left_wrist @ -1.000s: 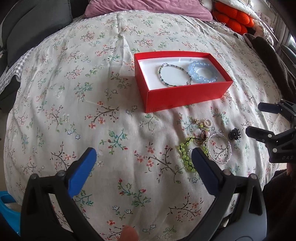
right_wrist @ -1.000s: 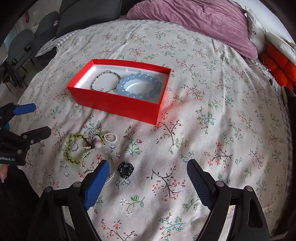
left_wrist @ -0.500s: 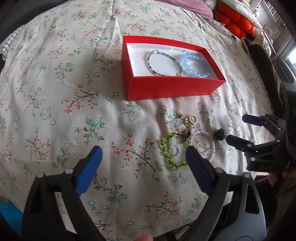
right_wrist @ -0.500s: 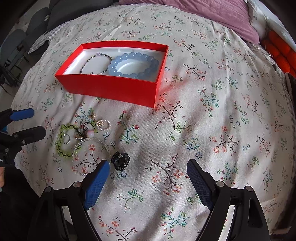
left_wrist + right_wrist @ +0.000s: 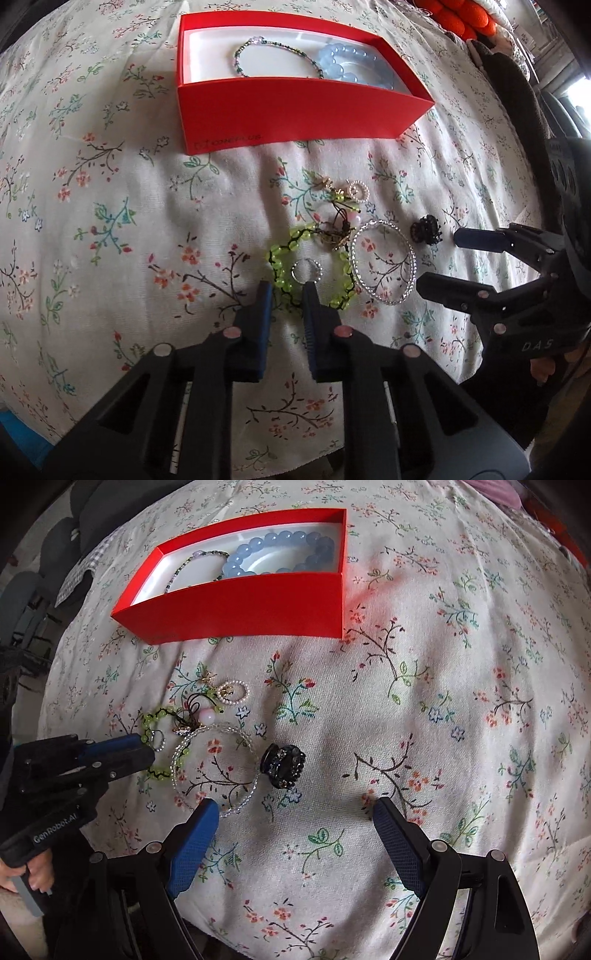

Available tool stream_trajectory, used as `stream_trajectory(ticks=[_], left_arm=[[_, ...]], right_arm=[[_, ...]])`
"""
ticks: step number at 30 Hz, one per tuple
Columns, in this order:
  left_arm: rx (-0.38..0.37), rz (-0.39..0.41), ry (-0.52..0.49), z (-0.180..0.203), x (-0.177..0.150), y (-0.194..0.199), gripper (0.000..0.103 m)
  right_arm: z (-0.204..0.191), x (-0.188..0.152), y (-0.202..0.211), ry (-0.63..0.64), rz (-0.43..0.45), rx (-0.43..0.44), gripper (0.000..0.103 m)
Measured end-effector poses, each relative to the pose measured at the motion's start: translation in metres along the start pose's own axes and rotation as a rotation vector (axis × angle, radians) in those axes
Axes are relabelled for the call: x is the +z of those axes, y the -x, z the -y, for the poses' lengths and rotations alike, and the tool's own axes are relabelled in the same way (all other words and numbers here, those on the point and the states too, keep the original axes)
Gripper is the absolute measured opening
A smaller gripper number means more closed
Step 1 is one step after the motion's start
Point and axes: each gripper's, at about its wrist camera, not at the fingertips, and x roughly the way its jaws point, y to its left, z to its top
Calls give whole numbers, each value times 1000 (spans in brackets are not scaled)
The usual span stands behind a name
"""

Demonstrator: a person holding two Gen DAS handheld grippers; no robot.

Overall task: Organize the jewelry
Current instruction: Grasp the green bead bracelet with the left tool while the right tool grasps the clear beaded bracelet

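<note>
Step in hand: pickup of the green bead bracelet (image 5: 295, 266) from the loose pile.

The left gripper (image 5: 287, 295) points steeply down, its jaws closing with the bracelet's near edge between the tips; whether the pads already press on it cannot be told. The right gripper (image 5: 293, 812) hangs spread wide, holding nothing, the black hair clip (image 5: 282, 760) just ahead of its tips. Next move, by judgement: finish the pinch, lift clear, carry to the red box (image 5: 295, 110) beyond the pile.
</note>
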Motion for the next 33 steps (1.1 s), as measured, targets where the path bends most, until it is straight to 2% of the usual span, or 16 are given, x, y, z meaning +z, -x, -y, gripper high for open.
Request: stream_trajectory(ticks=[6,10,13,18,22,24,28,30,33], left_arm=[[41,6,-61,15,-3,-3,13],[52,5,-79,27,-5,-4,13],[57,7,-76,24,-11,0,12],[72,19,-58,11,-17,8,12],[84,29,-43,1,-13,7,12],[88,38,-29,-3,-13,9,12],[74,55,-14,-10,-15,16,12],[66,67,-13,-15,-16,23,12],[47,91,-20,-18,-17,35,12]], right_arm=[[-10,0,-5,-17,57,-4,77],[-26,-3,-11,11,96,-74,75],[-37,-11,-13,59,121,-128,66],[-41,-21,-12,106,144,-149,48],[-35,-25,-7,133,149,-146,38],[-36,-28,-6,148,152,-141,29],[-36,-33,-4,187,159,-135,18],[-38,-35,-1,198,159,-125,9],[-37,-35,5,191,150,-84,6]])
